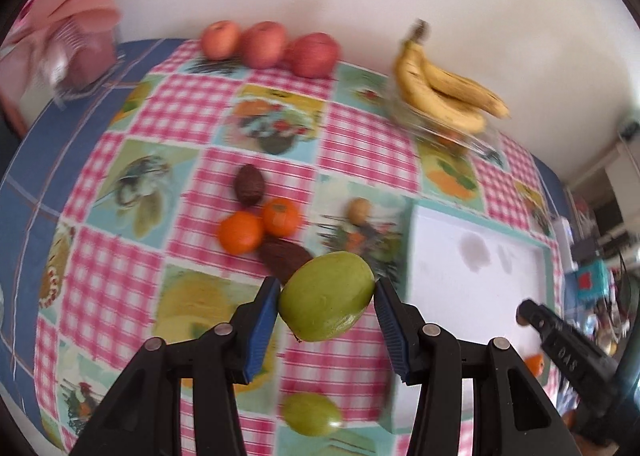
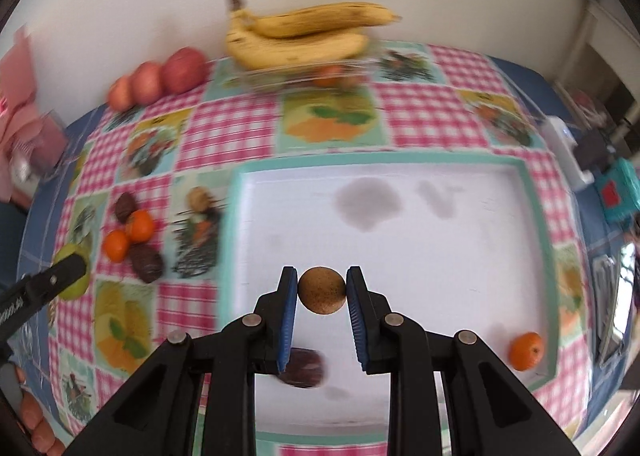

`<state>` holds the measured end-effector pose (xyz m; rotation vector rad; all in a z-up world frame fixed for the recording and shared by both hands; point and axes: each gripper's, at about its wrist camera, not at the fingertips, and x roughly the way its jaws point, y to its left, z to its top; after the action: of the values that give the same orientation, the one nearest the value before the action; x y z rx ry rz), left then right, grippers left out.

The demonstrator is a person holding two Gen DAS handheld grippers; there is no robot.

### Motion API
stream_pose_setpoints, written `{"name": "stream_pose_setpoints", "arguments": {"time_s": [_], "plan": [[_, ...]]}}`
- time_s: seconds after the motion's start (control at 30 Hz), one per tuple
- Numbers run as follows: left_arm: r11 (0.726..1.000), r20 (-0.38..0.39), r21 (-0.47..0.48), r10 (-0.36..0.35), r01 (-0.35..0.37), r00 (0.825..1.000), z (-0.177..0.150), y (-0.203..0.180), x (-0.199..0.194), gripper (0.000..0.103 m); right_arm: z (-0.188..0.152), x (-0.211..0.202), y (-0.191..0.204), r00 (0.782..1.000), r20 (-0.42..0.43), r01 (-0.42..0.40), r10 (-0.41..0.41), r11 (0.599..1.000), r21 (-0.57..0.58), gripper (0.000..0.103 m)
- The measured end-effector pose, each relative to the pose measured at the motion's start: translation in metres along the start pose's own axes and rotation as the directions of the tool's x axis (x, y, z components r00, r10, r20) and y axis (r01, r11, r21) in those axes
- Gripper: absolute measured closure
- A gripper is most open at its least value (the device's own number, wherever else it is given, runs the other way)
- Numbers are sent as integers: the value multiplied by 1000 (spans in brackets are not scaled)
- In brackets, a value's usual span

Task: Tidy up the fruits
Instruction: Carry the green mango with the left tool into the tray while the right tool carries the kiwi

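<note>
Beside the white tray (image 2: 532, 240), three red apples (image 1: 264, 44), two oranges (image 1: 260, 224) and two bananas (image 1: 444, 92) are counted. A green fruit (image 1: 326, 306) is clamped in the left gripper (image 1: 326, 320). A small brown fruit (image 2: 322, 290) is pinched in the right gripper (image 2: 322, 296) above the tray.

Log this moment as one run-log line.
left gripper: shut on green fruit | right gripper: shut on brown fruit, over tray | tray holds orange

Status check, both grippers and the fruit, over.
Left gripper clamped on green oval fruit. Right gripper clamped on small brown round fruit above white teal-rimmed tray. Nothing blocking the tray.
</note>
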<state>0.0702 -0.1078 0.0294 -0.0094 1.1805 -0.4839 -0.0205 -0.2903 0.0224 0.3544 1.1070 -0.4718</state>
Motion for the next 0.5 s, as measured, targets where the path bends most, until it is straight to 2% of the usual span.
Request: {"name": "stream_pose_setpoints", "arguments": {"time_s": [0.27,0.5], "plan": [[982,-19,187,-14,18,1000,-19,-63,12,51,1,-22,-51,997,35,63,-67,992,112,77],[961,-26,272,-32,38,999,-31,-92,25,51,0,-44,-69,993,84,67,-80,986,150,77]]}}
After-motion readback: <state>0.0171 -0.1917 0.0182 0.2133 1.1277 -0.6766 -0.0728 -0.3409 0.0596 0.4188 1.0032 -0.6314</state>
